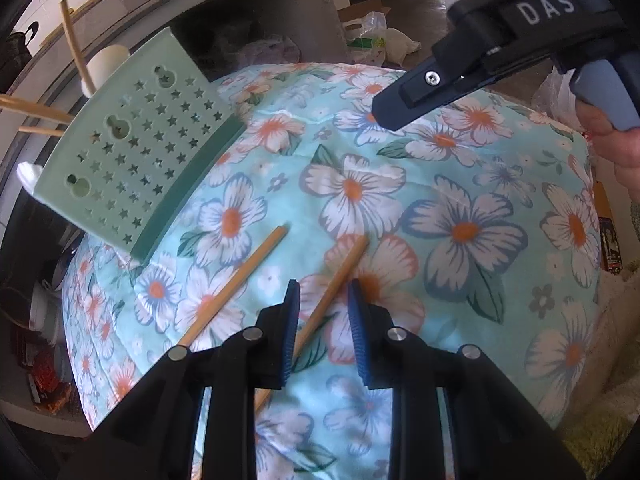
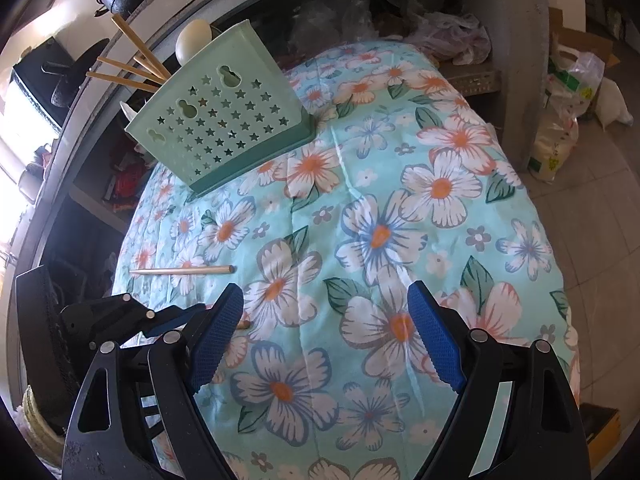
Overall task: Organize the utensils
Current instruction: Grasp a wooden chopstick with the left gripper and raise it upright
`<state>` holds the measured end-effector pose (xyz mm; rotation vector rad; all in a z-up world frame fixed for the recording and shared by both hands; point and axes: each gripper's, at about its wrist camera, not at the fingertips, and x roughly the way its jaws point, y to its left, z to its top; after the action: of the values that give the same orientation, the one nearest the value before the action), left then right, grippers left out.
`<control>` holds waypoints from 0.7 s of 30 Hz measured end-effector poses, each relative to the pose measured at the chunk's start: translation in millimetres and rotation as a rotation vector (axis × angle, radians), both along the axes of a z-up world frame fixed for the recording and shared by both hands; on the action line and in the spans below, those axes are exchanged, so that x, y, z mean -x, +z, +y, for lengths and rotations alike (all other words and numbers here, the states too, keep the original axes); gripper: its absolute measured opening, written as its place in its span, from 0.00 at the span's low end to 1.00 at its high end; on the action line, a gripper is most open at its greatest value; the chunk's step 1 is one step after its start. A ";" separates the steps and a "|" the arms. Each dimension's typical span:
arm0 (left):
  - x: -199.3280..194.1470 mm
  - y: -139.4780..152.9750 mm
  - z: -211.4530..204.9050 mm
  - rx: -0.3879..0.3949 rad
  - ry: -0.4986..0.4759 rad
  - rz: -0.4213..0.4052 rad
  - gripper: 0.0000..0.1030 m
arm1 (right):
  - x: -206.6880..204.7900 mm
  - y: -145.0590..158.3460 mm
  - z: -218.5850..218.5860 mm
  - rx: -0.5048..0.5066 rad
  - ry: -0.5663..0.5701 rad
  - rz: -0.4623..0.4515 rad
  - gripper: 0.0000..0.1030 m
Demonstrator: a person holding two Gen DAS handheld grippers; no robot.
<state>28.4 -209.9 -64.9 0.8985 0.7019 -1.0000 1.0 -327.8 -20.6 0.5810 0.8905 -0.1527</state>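
Observation:
Two wooden chopsticks lie on the floral cloth (image 1: 460, 184). One chopstick (image 1: 340, 276) runs between the jaws of my left gripper (image 1: 324, 300), close to the left pad; the pads stand apart and do not press on it. The other chopstick (image 1: 236, 284) lies just to its left. A green star-punched utensil holder (image 1: 132, 152) stands at the far left of the cloth with several chopsticks (image 2: 132, 60) sticking out of it. My right gripper (image 2: 326, 300) hovers open over the cloth with nothing between its fingers. In its view the left gripper (image 2: 176, 320) sits low at the left.
A concrete counter with shelves (image 2: 516, 60) stands behind the cloth. Plastic bags (image 2: 560, 128) and boxes lie on the tiled floor at the right. A white rounded object (image 2: 194, 38) sits behind the holder. A person's hand (image 1: 616, 148) grips the right gripper's handle.

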 end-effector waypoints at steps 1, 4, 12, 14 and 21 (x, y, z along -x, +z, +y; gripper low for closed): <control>0.0 -2.4 -5.1 -0.005 -0.002 -0.004 0.23 | 1.6 0.8 -0.4 -0.001 -0.002 -0.004 0.78; 1.6 -7.3 -15.8 -0.022 -0.016 -0.035 0.19 | 4.5 2.8 -2.6 -0.010 -0.012 -0.014 0.77; 12.1 8.4 -11.4 -0.005 -0.005 -0.156 0.11 | 11.0 10.0 -10.6 -0.059 -0.040 -0.064 0.75; 11.5 19.7 -5.2 0.021 0.016 -0.174 0.10 | 10.8 10.8 -11.7 -0.087 -0.041 -0.078 0.74; -8.4 64.3 21.4 0.138 0.134 -0.214 0.05 | 1.3 16.8 -5.6 -0.185 -0.006 -0.122 0.70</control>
<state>36.8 -188.5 -0.7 0.8133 0.4988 -0.8094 -0.2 -333.5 -3.9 0.7576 0.7885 -0.0397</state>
